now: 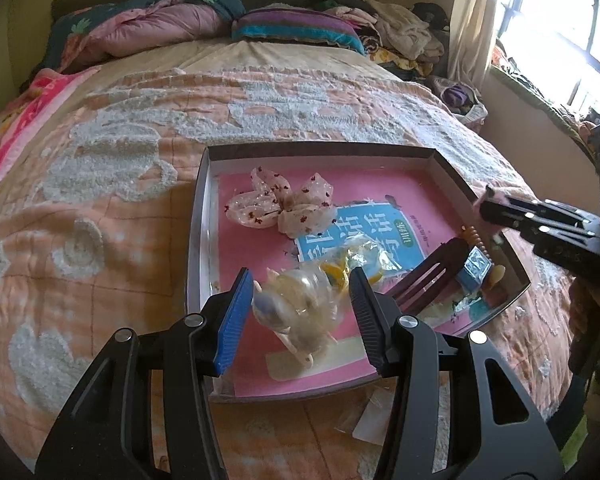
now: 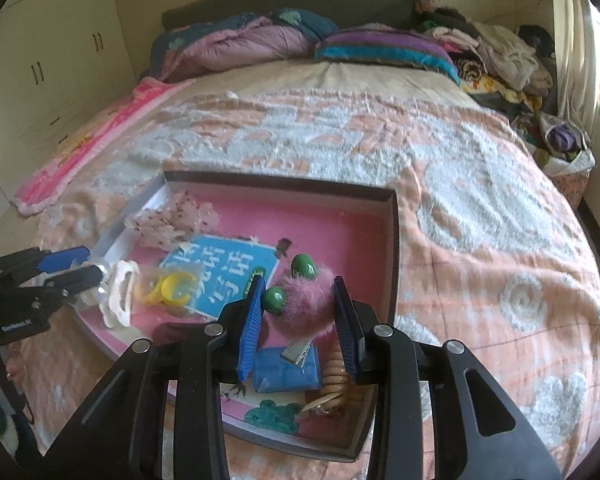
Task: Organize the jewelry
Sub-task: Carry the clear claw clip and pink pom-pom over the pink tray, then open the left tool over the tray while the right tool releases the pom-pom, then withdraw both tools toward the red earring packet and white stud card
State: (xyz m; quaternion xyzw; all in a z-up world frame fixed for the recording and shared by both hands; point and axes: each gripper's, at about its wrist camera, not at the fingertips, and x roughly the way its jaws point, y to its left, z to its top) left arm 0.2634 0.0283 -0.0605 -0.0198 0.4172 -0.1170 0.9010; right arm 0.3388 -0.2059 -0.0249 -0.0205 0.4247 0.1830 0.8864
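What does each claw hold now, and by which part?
The right claw holds a pink fluffy hair clip by its fluffy body. The left claw holds a clear plastic packet by its sides, above the box.

Daylight only, entering from the window [image 1: 556, 28] at upper right of the left wrist view; panes blown out to white, curtain [image 1: 470, 20] backlit. Bed [image 1: 112, 184] evenly and softly lit, shadows faint. Wardrobe [image 2: 40, 68] side dimmer. Strong fisheye in both views: bed surface bulges, corners vignette to black. Motion blur smears the sheer bow [image 2: 172, 224] and the printed card [image 2: 216, 276] in the right wrist view. Colours slightly washed, mild haze.
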